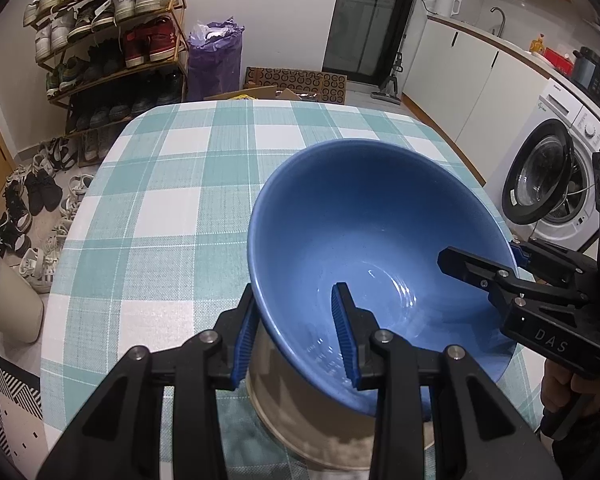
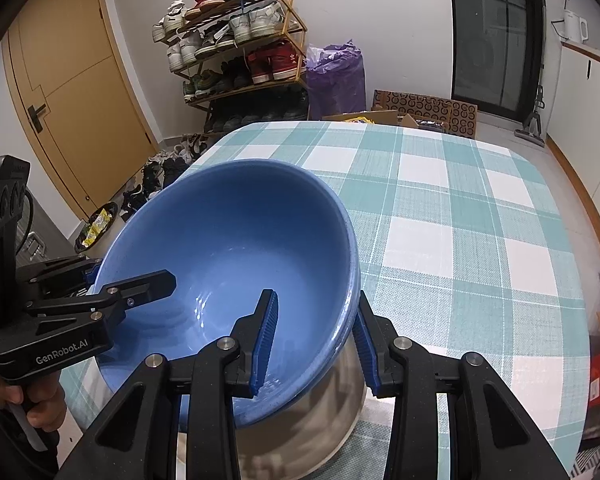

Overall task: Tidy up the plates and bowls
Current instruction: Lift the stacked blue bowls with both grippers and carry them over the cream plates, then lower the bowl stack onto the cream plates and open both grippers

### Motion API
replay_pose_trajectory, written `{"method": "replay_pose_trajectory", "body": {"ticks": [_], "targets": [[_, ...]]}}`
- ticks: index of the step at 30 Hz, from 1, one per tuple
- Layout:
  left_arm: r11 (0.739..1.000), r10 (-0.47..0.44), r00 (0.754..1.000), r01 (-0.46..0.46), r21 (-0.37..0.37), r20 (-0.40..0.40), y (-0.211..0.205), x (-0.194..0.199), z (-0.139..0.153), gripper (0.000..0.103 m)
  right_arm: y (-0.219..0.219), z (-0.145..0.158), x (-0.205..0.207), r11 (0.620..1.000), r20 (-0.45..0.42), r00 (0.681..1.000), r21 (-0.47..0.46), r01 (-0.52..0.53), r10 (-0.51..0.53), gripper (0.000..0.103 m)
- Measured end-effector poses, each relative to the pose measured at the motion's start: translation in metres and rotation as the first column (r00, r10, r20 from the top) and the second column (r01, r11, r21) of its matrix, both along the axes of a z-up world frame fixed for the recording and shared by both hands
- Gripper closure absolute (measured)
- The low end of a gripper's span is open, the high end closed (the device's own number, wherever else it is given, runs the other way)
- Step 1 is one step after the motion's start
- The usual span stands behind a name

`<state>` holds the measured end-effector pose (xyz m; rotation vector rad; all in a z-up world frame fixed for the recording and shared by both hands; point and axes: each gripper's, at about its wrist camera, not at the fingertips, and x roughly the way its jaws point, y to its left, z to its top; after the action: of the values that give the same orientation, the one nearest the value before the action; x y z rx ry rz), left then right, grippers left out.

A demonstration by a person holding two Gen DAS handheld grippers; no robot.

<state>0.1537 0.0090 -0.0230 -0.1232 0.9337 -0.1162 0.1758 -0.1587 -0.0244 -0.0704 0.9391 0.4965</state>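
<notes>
A big blue bowl (image 1: pixel 380 216) (image 2: pixel 228 232) sits over a steel pot (image 1: pixel 300 420) (image 2: pixel 324 420) on the checked table (image 1: pixel 160 200) (image 2: pixel 460 220). In the right wrist view a second blue rim shows just under the bowl's rim. My left gripper (image 1: pixel 294 292) straddles the bowl's left wall, one pad outside and one inside, shut on it. My right gripper (image 2: pixel 315 294) holds the opposite wall the same way. Each view shows the other gripper's inner finger (image 1: pixel 468 266) (image 2: pixel 148 282) reaching over the rim into the bowl. The bowl is empty.
A loaded shoe rack (image 1: pixel 112 40) and loose shoes stand beyond the table's far left. A washing machine (image 1: pixel 548 176) is at the right, a waste bin (image 1: pixel 12 304) at the left. A hand (image 2: pixel 40 404) grips the left handle. Cardboard boxes (image 2: pixel 424 110) lie behind the table.
</notes>
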Motion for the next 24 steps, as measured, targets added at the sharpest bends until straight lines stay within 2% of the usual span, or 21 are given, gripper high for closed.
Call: {"method": "replay_pose_trajectory", "body": {"ticks": [11,19,22,24], "targets": [[1.000,-0.005,1.000,0.005,0.006,0.003,0.0014,0.0013,-0.0005,0.067,0.0022,-0.0029,0.0004,1.000,-0.005,1.000,-0.003,-0.007,0.007,0.065],[1.000,-0.014,1.000,0.014,0.019,0.013,-0.0010,-0.0012,-0.0017,0.061,0.0004,-0.0028,0.0018,1.000,-0.010,1.000,0.001,-0.007,0.007,0.065],[1.000,-0.023,0.999,0.022,0.021,0.027,-0.0023,-0.0042,0.0008,0.055,-0.0002,-0.0029,0.0018,1.000,-0.008,1.000,-0.002,-0.008,0.008,0.064],[0.999,-0.025,0.999,0.024,0.028,0.037,-0.0031,-0.0064,0.0025,0.053,-0.0010,-0.0025,0.0021,1.000,-0.008,1.000,0.002,-0.010,0.010,0.061]]}}
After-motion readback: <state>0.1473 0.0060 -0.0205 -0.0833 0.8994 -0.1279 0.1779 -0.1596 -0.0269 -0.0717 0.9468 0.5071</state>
